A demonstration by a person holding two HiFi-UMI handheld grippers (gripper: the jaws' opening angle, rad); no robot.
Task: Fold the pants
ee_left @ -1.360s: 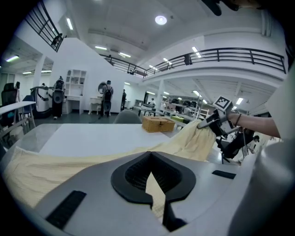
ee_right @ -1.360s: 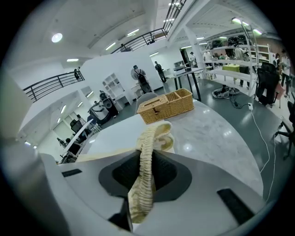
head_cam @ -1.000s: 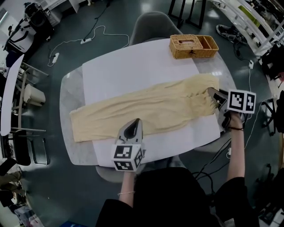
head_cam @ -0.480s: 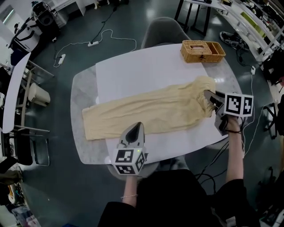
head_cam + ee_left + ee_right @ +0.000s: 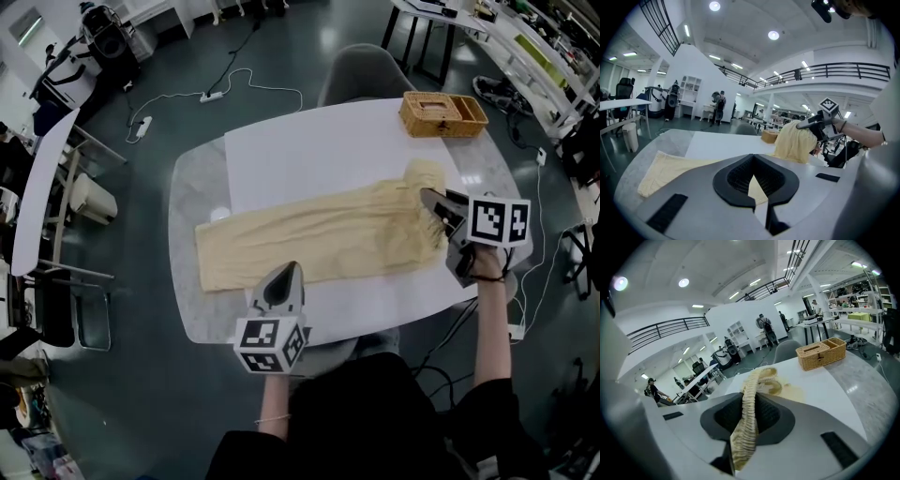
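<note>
The pale yellow pants (image 5: pixel 319 239) lie lengthwise across the white sheet (image 5: pixel 319 150) on the table, waist to the right and leg ends to the left. My right gripper (image 5: pixel 429 199) is shut on the ribbed waistband (image 5: pixel 750 399) and holds the waist end bunched and raised off the table. My left gripper (image 5: pixel 281 274) sits at the near edge of the legs. In the left gripper view a wedge of yellow cloth (image 5: pixel 758 190) shows pinched between its closed jaws. That view also shows the raised waist (image 5: pixel 794 143) hanging from the right gripper.
A wicker basket (image 5: pixel 442 113) stands at the far right of the grey table (image 5: pixel 187 281). A grey chair (image 5: pixel 366 73) is pushed in at the far side. Cables run over the floor, and desks and shelves stand around the table.
The right gripper has carried the waist up and to the left, so the cloth bunches more there. The left gripper has moved along with the near edge. The pants now span less of the table.
</note>
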